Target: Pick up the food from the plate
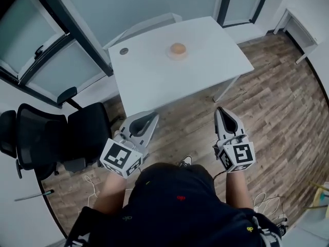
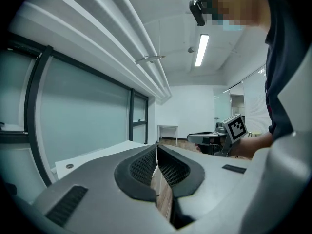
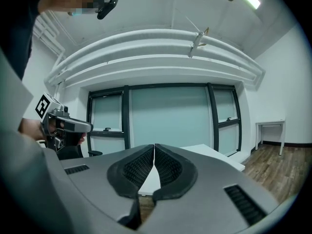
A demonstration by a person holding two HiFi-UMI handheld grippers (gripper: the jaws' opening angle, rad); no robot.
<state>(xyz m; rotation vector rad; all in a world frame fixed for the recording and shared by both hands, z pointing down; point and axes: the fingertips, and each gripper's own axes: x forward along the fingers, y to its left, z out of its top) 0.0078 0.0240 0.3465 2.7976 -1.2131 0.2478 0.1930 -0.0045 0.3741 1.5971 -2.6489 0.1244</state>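
Note:
A round brown piece of food (image 1: 178, 48) rests on a small pink plate (image 1: 177, 55) toward the far side of the white table (image 1: 169, 81). My left gripper (image 1: 152, 116) hovers over the floor short of the table's near edge, jaws shut with nothing in them. My right gripper (image 1: 220, 110) is level with it on the right, likewise shut and empty. In the left gripper view the tips (image 2: 157, 145) meet, and the right gripper (image 2: 214, 139) shows beyond. In the right gripper view the tips (image 3: 154, 146) also touch, with the left gripper (image 3: 66, 126) at the left.
A black office chair (image 1: 56, 133) stands left of me by glass partition panels (image 1: 46, 50). A round cable grommet (image 1: 124, 51) sits in the table's far left corner. Wood flooring (image 1: 277, 96) stretches to the right, and cables (image 1: 264, 202) lie near my feet.

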